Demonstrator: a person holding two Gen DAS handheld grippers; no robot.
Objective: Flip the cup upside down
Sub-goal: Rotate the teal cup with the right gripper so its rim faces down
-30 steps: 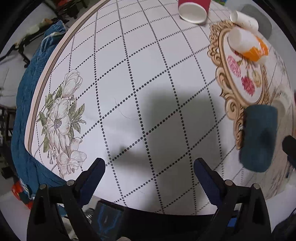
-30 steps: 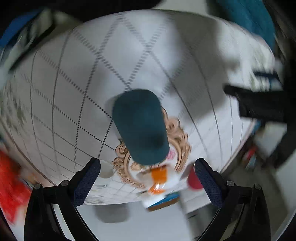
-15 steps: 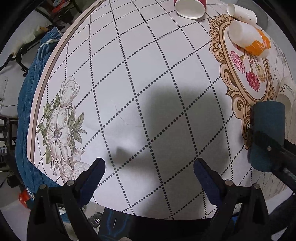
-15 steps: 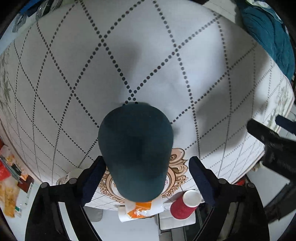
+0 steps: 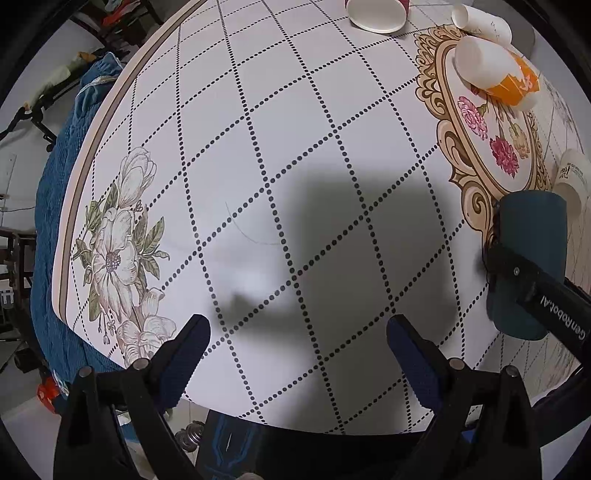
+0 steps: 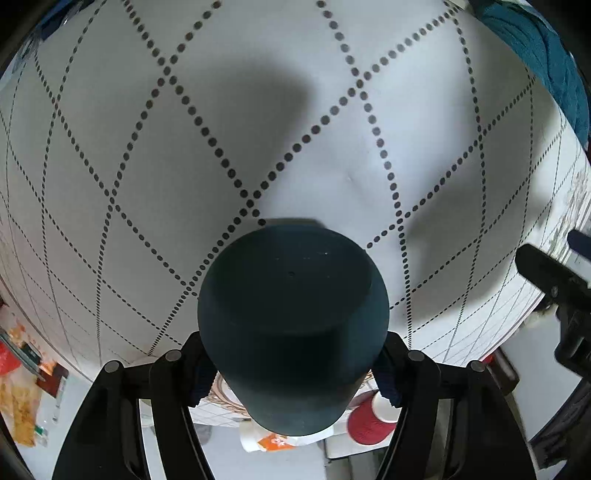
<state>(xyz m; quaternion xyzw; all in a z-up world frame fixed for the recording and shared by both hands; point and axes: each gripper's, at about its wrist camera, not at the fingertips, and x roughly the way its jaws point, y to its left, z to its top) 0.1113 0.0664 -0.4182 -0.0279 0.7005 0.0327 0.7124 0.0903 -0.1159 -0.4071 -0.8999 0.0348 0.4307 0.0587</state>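
My right gripper [image 6: 293, 369] is shut on a dark teal cup [image 6: 291, 325], its flat base facing the camera and the table. In the left wrist view the same cup [image 5: 528, 236] is at the right edge, held above the tablecloth with a black right finger [image 5: 535, 280] across it. Its mouth is hidden. My left gripper [image 5: 297, 347] is open and empty above the near part of the white tablecloth [image 5: 295, 147].
A red paper cup [image 5: 375, 14] stands at the far edge. A white-and-orange cup [image 5: 495, 70] lies on the ornate floral medallion [image 5: 487, 122], with white paper cups behind it [image 5: 480, 22] and at the right [image 5: 572, 177]. A blue cloth [image 5: 55, 192] hangs at the table's left.
My right gripper closed in on the teal cup and shut on it. The cup now fills more of the right wrist view. The left gripper has barely moved.
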